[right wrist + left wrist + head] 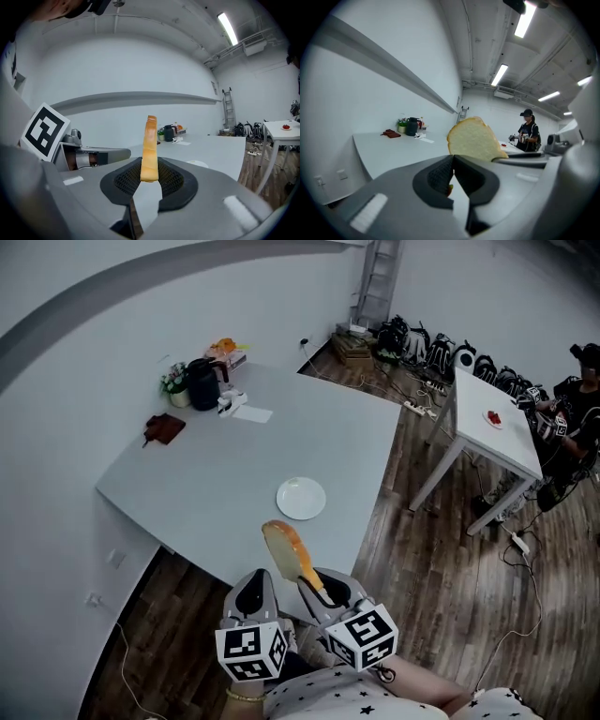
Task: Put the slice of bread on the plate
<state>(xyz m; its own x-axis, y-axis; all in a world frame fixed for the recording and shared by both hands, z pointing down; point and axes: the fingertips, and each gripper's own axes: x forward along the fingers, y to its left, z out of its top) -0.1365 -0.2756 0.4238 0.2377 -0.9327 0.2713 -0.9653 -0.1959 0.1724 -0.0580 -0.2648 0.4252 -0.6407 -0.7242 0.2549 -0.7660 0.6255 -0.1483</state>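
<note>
Bread slice [288, 551] standing on edge, right gripper [321, 591] pinching it | left gripper [251, 598] sitting closed, empty | step: carry | next: reaching over plate [301, 498], lowering, releasing

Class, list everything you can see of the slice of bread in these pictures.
The slice of bread has a pale, soft-looking face, a golden-brown crust and a rounded top. It stands on edge, nearly upright, with its lower end pinched between the jaws of the right gripper. It hangs in the air at the near side of the table, short of the white plate, and touches only that gripper.
</note>
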